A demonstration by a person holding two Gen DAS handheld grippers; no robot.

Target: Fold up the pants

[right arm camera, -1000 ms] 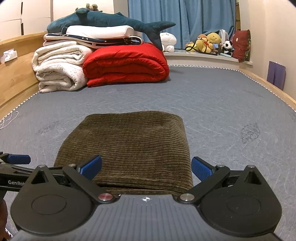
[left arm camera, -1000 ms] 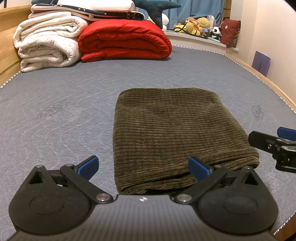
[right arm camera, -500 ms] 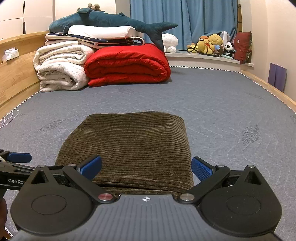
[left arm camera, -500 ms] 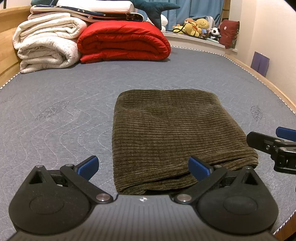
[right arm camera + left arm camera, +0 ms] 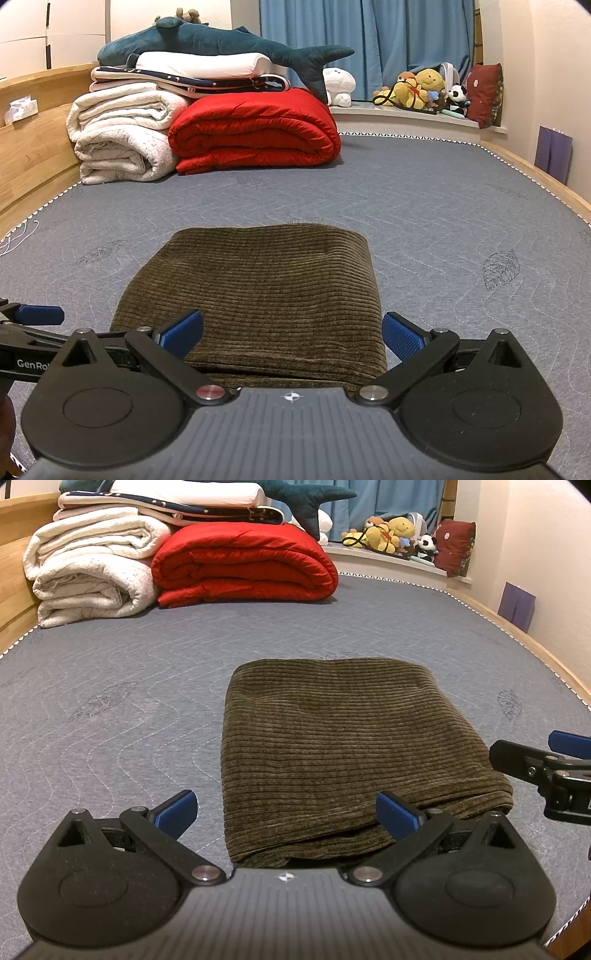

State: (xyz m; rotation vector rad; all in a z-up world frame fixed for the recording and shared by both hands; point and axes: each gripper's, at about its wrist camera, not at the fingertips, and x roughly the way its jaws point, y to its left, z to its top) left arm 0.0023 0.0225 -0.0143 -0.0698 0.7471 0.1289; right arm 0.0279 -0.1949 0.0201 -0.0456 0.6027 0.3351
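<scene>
Olive-brown corduroy pants [image 5: 343,753], folded into a compact rectangular bundle, lie flat on the grey quilted mattress [image 5: 110,686] directly ahead of both tongs, with the layered open edges nearest the cameras and the rounded fold at the far end. The left tongs [image 5: 286,810] stand wide apart and hold nothing; the near left corner of the bundle lies between their blue pads. The right tongs [image 5: 291,332] are likewise spread wide and empty, framing the near right corner. Each instrument appears at the edge of the other's view, close beside the bundle. Well beyond the tongs, a red quilt [image 5: 255,133] and white blankets [image 5: 122,136] are stacked, with a plush shark [image 5: 221,44] on top.
</scene>
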